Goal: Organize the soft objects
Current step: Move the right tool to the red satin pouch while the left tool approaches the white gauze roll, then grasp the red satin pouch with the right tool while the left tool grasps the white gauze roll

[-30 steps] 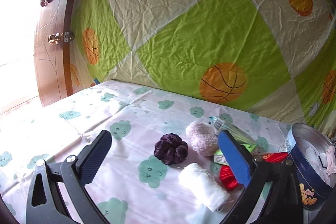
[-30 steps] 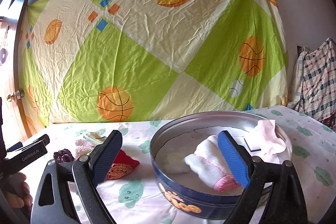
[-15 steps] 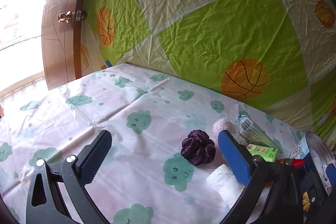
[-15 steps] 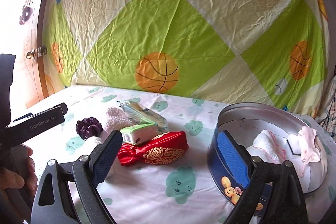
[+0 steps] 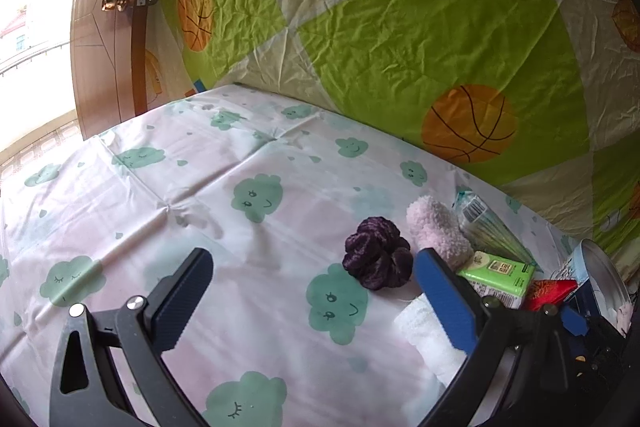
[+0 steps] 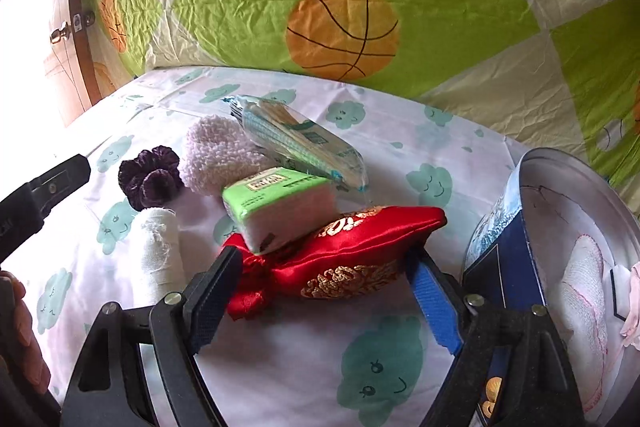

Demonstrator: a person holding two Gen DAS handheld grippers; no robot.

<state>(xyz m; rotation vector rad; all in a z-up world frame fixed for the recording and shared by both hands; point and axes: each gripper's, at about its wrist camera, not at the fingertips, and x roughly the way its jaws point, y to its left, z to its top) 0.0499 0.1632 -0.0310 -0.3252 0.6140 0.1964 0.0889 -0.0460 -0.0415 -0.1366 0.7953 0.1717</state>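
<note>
Now the right tool (image 6: 324, 279) is coming down around the red satin pouch (image 6: 352, 255), its jaws having just been narrowing; the pouch is lying between the two fingers, which are at its two ends, though I cannot tell whether they are pressing on it yet. Taking that pouch as the marker: a green tissue pack (image 6: 280, 203) is resting on its far edge, and behind the pack a clear packet of cotton swabs (image 6: 304, 143) is leaning over a fluffy pink puff (image 6: 216, 155). Further to the pouch's left a dark purple scrunchie (image 6: 150, 177) is sitting on the cloud-printed surface (image 6: 280, 367), and a white rolled cloth (image 6: 160, 251) is lying just left of the pouch. To its right a round blue tin (image 6: 516, 247) is standing, with pale cloths inside.

The left tool (image 5: 312, 301) is hanging wide open over the surface with nothing in it, well left of the pouch, its blue finger just beside the scrunchie (image 5: 378, 253) and the rolled cloth (image 5: 428, 339).
</note>
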